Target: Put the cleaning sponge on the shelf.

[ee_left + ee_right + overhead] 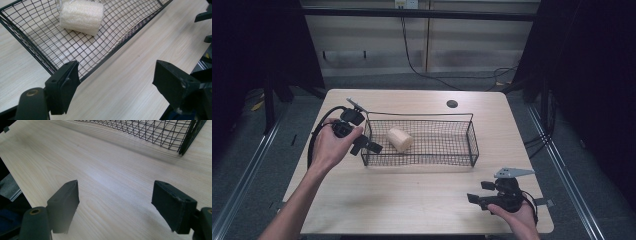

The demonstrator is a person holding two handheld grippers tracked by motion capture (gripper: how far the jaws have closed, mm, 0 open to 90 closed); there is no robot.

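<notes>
A cream loofah roll (399,139) lies on its side in the left part of a black wire basket (462,159) at the table's middle. My left gripper (367,145) hovers at the basket's front-left corner, open and holding nothing. In the left gripper view its jaws stand wide apart above the basket's front rim (117,48), with the loofah roll (82,17) farther in. My right gripper (479,192) rests low near the table's front right, open, over bare wood. In the right gripper view the basket's corner (186,142) shows at the top right.
The wooden table (412,200) has a round cable hole (452,104) behind the basket. Bare wood stretches in front of the basket. Dark curtains flank both sides, and cables (422,70) run down the back wall to the floor.
</notes>
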